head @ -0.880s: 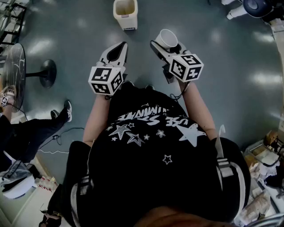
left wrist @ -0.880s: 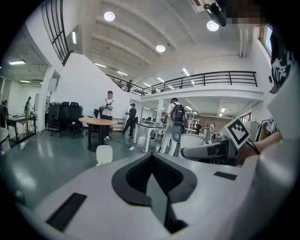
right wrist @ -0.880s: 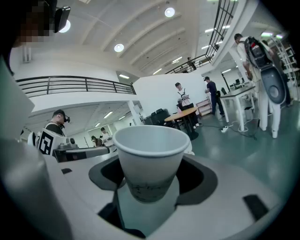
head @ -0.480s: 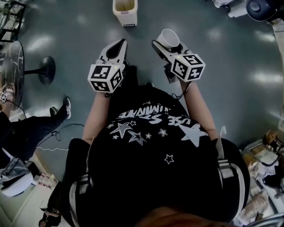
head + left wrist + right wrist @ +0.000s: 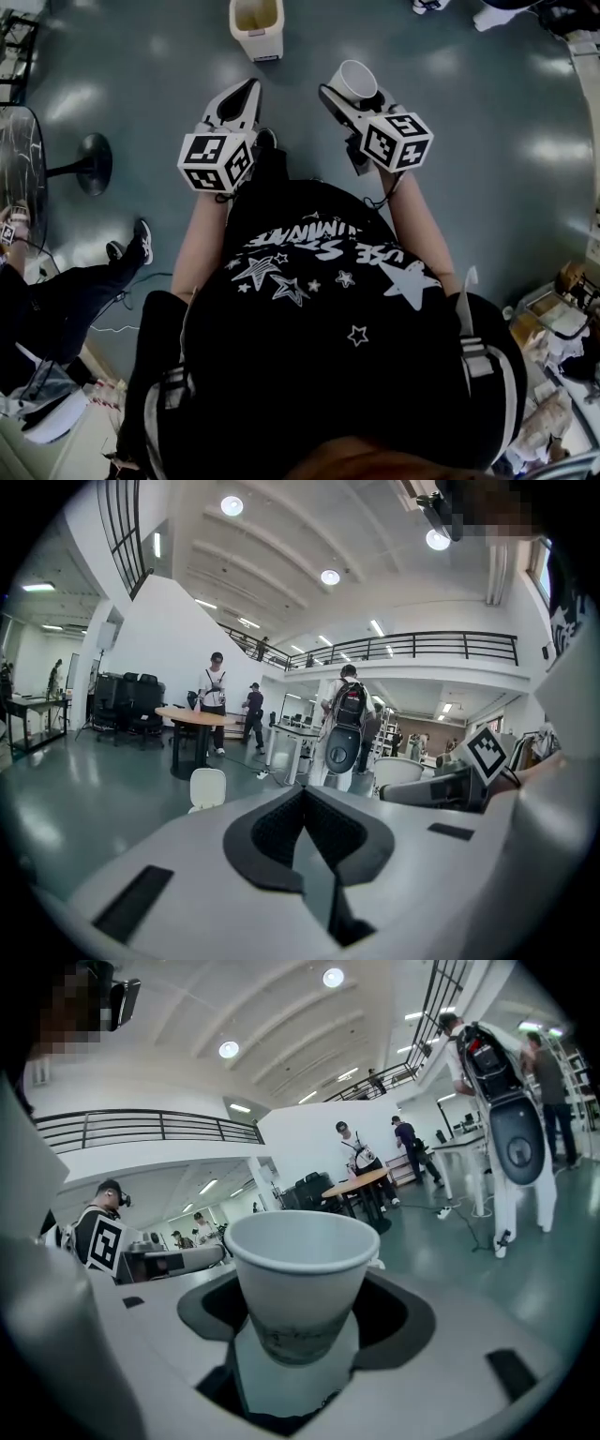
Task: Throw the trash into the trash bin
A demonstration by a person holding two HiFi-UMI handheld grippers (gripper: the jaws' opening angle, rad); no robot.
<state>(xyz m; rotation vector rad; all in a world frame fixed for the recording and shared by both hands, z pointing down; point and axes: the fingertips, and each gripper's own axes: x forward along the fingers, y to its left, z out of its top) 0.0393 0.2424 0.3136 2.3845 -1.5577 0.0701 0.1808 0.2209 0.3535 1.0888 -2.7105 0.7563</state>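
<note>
A cream trash bin (image 5: 256, 26) stands open-topped on the grey floor ahead of me, and it shows small in the left gripper view as the bin (image 5: 207, 788). My right gripper (image 5: 352, 94) is shut on a white paper cup (image 5: 354, 81), which is held upright with its mouth open. In the right gripper view the cup (image 5: 295, 1279) sits between the jaws of the right gripper (image 5: 295, 1349). My left gripper (image 5: 250, 87) is shut and empty, its tips meeting in the left gripper view (image 5: 303, 794). Both grippers hover short of the bin.
A round table on a black pedestal (image 5: 92, 161) stands at the left, with a seated person's legs (image 5: 66, 291) below it. Boxes and clutter (image 5: 562, 328) lie at the right edge. Ahead are standing people and a round wooden table (image 5: 195, 719).
The left gripper has drifted slightly left and up in the head view. The bin and the pedestal table have slid toward the frame's left. The cup stays in the right gripper.
</note>
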